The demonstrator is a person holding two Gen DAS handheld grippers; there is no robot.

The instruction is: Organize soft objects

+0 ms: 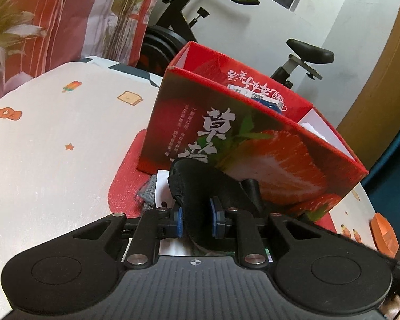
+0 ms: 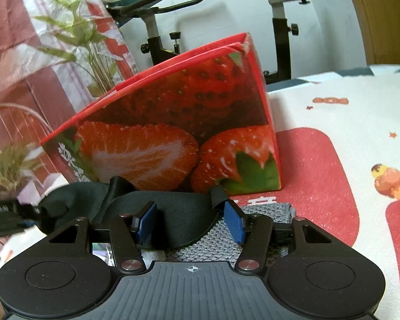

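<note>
Left gripper (image 1: 197, 220) is pinching the black sleep mask (image 1: 200, 186): blue pads are pressing in on the fabric from both sides, narrow gap.

Right gripper (image 2: 190, 221) is sitting with its fingers spread wide; the same mask (image 2: 178, 221) is lying across the gap between the blue pads (image 2: 233, 221). Cannot tell whether the pads are touching it.

Mask is lying just in front of the strawberry box (image 1: 253, 138), over the grey knit cloth (image 2: 264, 213) and the red mat (image 2: 317, 176).

Box is standing open-topped on the mat, on the patterned cover (image 1: 53, 133).
</note>
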